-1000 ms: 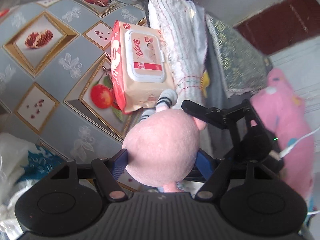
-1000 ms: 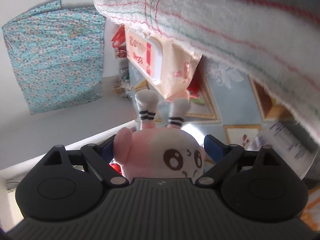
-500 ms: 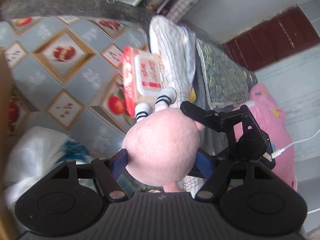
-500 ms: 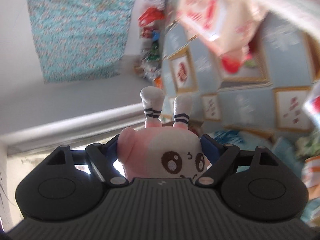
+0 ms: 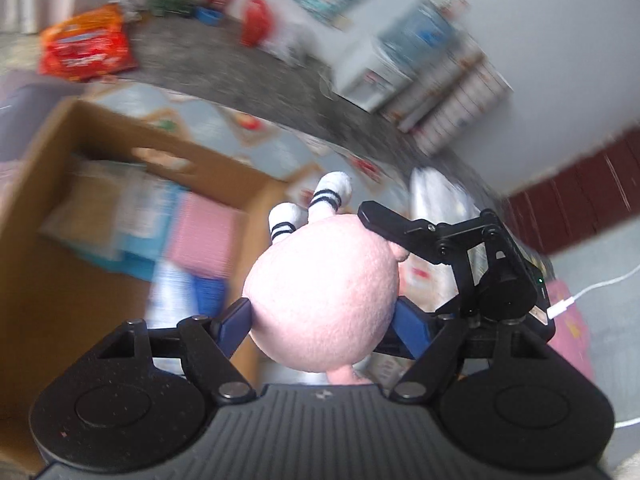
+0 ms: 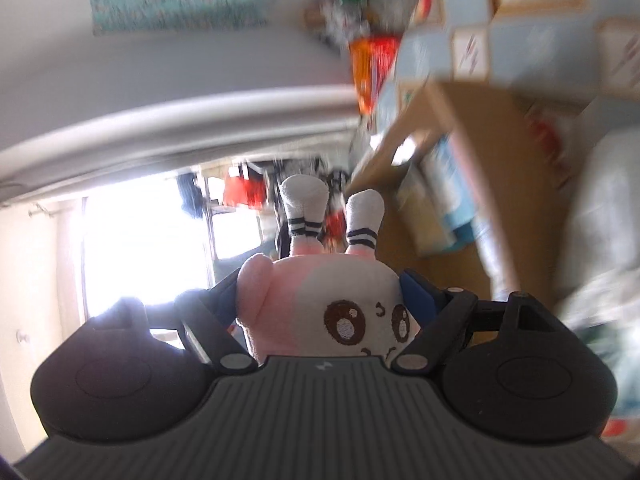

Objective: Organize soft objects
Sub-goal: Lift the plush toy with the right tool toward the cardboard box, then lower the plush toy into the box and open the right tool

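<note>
Nothing I can see carries readable writing: the orange-red packet (image 5: 86, 50) on the grey floor and the papers and pink sheet inside the cardboard box (image 5: 52, 152) are too blurred to make out. My left claw (image 5: 322, 314) grips the pink plush toy (image 5: 320, 300) by its round head while its jaws are easing apart, and my right claw (image 6: 320, 300) grips the same toy on the face side, its blue pads pressed against both flanks. The toy hangs in the air with its striped white feet (image 5: 320, 200) pointing away from me, just beside the box's near wall, and it hides much of what lies beyond on the patterned bench cloth (image 5: 280, 148).
</note>
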The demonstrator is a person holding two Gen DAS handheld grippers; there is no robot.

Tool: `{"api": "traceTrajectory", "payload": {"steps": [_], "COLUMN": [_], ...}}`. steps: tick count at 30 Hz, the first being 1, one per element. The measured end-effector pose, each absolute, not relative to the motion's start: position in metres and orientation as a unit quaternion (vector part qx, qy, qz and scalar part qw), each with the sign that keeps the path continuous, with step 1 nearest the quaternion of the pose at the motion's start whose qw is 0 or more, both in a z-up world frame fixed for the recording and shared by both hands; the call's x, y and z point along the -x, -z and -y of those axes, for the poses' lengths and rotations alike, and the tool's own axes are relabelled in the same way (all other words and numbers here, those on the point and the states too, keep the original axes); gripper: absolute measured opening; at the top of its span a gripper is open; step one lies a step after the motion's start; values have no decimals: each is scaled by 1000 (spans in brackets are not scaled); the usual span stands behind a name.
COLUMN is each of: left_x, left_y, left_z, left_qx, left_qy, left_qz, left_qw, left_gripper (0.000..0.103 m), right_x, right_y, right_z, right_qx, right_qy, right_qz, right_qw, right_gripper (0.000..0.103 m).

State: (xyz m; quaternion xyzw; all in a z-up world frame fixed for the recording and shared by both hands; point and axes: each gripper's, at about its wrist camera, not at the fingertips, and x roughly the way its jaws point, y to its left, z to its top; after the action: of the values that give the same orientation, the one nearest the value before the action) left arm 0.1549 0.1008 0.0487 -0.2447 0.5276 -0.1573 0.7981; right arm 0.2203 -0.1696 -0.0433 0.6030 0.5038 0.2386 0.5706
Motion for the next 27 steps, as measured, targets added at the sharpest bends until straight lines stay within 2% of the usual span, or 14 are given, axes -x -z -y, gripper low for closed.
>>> {"api": "traceTrajectory", "payload": {"steps": [9, 17, 27], "left_x": [-165, -174, -159], "left_y": [13, 46, 49], "left_z": [-199, -214, -228], "left_qx": [234, 156, 105], "left_qy": [69, 38, 20], "left_qz": [-542, -559, -569], "left_qw": [804, 813, 816], "left_gripper": [77, 72, 68], "right_x": [-243, -253, -256], "right_y": [105, 145, 162], "right_z": [40, -3, -34], "right_qx": [-591, -534, -504], "right_qy": [-196, -148, -126], "right_qz": [-582, -629, -648], "right_qw": [523, 545, 557], "right_gripper": [80, 80, 85]}}
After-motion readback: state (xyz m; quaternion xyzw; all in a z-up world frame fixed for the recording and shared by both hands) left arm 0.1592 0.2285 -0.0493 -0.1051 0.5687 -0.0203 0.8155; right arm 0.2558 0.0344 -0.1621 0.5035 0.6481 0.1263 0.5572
